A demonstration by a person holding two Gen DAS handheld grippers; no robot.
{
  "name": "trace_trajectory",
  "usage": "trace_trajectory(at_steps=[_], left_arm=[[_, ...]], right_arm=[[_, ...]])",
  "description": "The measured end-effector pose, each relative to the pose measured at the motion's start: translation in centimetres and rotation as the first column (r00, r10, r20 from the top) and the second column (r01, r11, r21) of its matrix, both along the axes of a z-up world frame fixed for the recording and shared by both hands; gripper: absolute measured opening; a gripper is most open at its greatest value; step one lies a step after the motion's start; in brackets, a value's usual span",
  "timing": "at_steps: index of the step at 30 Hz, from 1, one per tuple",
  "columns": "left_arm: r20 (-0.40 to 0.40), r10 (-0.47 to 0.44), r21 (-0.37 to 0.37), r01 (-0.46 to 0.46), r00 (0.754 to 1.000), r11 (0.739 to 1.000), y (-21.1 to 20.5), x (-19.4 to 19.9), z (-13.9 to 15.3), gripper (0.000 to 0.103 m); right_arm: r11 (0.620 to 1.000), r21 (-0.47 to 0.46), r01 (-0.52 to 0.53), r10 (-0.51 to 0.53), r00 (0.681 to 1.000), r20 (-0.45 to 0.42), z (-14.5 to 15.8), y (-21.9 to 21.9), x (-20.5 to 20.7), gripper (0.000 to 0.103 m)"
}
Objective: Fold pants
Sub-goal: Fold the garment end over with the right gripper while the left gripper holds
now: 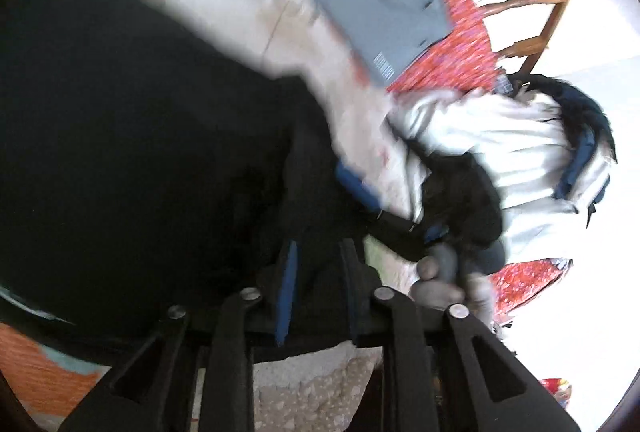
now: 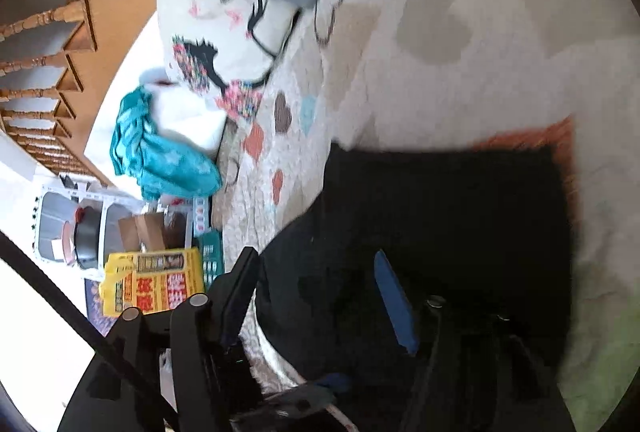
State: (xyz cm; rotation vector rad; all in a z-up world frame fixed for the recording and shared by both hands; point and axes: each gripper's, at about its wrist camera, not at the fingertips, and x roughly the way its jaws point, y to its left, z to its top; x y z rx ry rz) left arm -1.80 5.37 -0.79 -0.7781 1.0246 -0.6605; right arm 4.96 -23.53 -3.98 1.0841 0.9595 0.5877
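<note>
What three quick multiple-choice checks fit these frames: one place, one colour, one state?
1. The black pants lie on:
A. a wooden chair
B. the heart-patterned bedspread
C. a bare floor

2. The crumpled cloth beside the face-print pillow is:
A. teal
B. purple
C. brown

3. The right gripper is:
A. shut on the pillow
B. shut on the crumpled cloth
C. open, with its fingers spread over the pants

Answers:
1. B: in the right wrist view the dark fabric is spread across the cream cover with the hearts.
2. A: the cloth is a clear blue-green.
3. C: the two blue-padded fingers stand far apart, and one is off the edge of the pants.
</note>
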Motion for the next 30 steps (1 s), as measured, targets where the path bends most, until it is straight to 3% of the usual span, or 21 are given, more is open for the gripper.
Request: trace_trajectory(at_steps=[2,4,5,6,8,11,13,15,17,22,25,30], left_arm=[[0.067,0.057,0.015,-0.058,0.996,0.998,2.1,-0.5,1.7,0.029],[0.134,0.155,0.108,-0.170,0.979,0.979,4.7,-1.4,3.3,0.035],[0.163,0.203,0.172,-0.231,0.965,0.958,6.0,-1.8,3.8,0.035],[0.191,0.261,0.251,-0.304,0.946,0.919,7.4,-2.3,4.2,0.035],[0.213,0.348,0.336,-0.403,0.913,0.852,9.3,-2.9,4.5,0.035],[0.177,0.488,0.340,-0.518,0.855,0.785,13.4,-3.7,3.8,0.038],[0.140,0.558,0.333,-0.569,0.818,0.752,15.4,-4.3,3.1,0.041],[0.097,0.594,0.301,-0.592,0.799,0.748,17.5,-4.7,1.9,0.043],[0.062,0.610,0.281,-0.600,0.790,0.749,17.8,-4.6,1.3,0.043],[-0.019,0.587,0.268,-0.562,0.809,0.783,17.0,-3.7,-0.6,0.047],[-0.040,0.581,0.313,-0.542,0.813,0.780,16.0,-3.3,-1.7,0.053],[-0.012,0.599,0.292,-0.570,0.800,0.767,15.0,-3.6,-1.8,0.065]], right_arm=[[0.999,-0.028,0.026,-0.026,0.999,0.019,0.5,-0.8,-0.6,0.069],[0.998,-0.045,0.032,-0.030,0.998,0.049,1.2,-0.8,-1.1,0.069],[0.998,-0.053,0.022,-0.018,0.998,0.061,1.5,-0.5,-1.3,0.069],[0.998,-0.058,-0.004,0.009,0.997,0.080,2.1,0.1,-1.6,0.069],[0.996,-0.054,-0.068,0.073,0.992,0.100,2.8,2.1,-1.8,0.069],[0.988,-0.077,-0.136,0.144,0.983,0.116,3.2,5.1,-1.4,0.069],[0.985,-0.065,-0.160,0.163,0.985,0.051,1.6,7.0,-0.5,0.069],[0.984,-0.071,-0.166,0.167,0.986,0.004,0.6,8.2,0.3,0.068],[0.974,-0.138,-0.179,0.181,0.983,0.006,1.9,8.8,0.5,0.068],[0.923,-0.277,-0.266,0.290,0.956,0.050,6.9,13.0,1.3,0.070],[0.840,-0.390,-0.377,0.414,0.910,0.011,8.8,18.9,2.5,0.072],[0.681,-0.520,-0.515,0.514,0.842,-0.161,7.8,28.0,5.6,0.072]])
